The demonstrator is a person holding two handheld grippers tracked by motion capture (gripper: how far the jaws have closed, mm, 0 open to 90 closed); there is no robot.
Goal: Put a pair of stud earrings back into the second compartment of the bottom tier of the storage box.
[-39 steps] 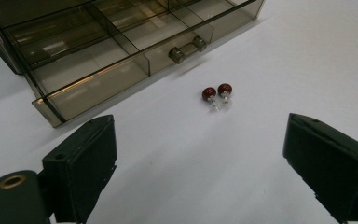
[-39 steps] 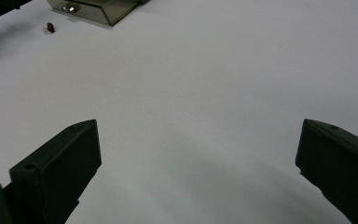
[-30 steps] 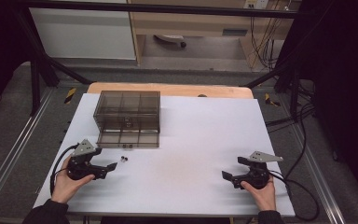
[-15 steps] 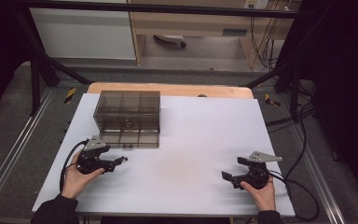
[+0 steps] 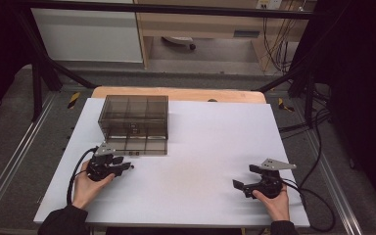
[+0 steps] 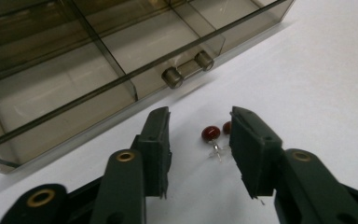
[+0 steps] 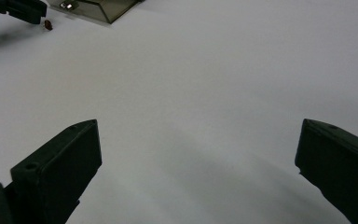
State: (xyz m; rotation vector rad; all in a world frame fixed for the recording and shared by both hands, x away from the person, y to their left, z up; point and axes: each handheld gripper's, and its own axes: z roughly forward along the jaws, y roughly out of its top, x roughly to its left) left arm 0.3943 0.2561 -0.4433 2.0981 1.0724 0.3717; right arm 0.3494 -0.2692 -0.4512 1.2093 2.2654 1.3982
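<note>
Two small red studs (image 6: pixel 210 133) on clear pins lie on the white table (image 5: pixel 205 147), just in front of a smoky clear drawer box (image 5: pixel 134 122). My left gripper (image 6: pixel 200 119) straddles them. Its jaws have just been closing; a gap still shows between the left pad and the studs, while the second stud (image 6: pixel 226 127) sits right by the right pad. In the high view the left gripper (image 5: pixel 127 167) lies at the box's front edge. My right gripper (image 5: pixel 244 177) rests at the table's front right, wide open with nothing between its fingers (image 7: pixel 60 163).
The box's bottom drawer is pulled out, its two round knobs (image 6: pixel 172 77) facing the left gripper. A wooden board (image 5: pixel 176 93) edges the table's far side. In the right gripper view, the left gripper (image 7: pixel 14 9) and a stud (image 7: pixel 48 24) show at the top left.
The left gripper has slid right to the studs in front of the drawer, and its jaws have narrowed around them. The right gripper has stayed put.
</note>
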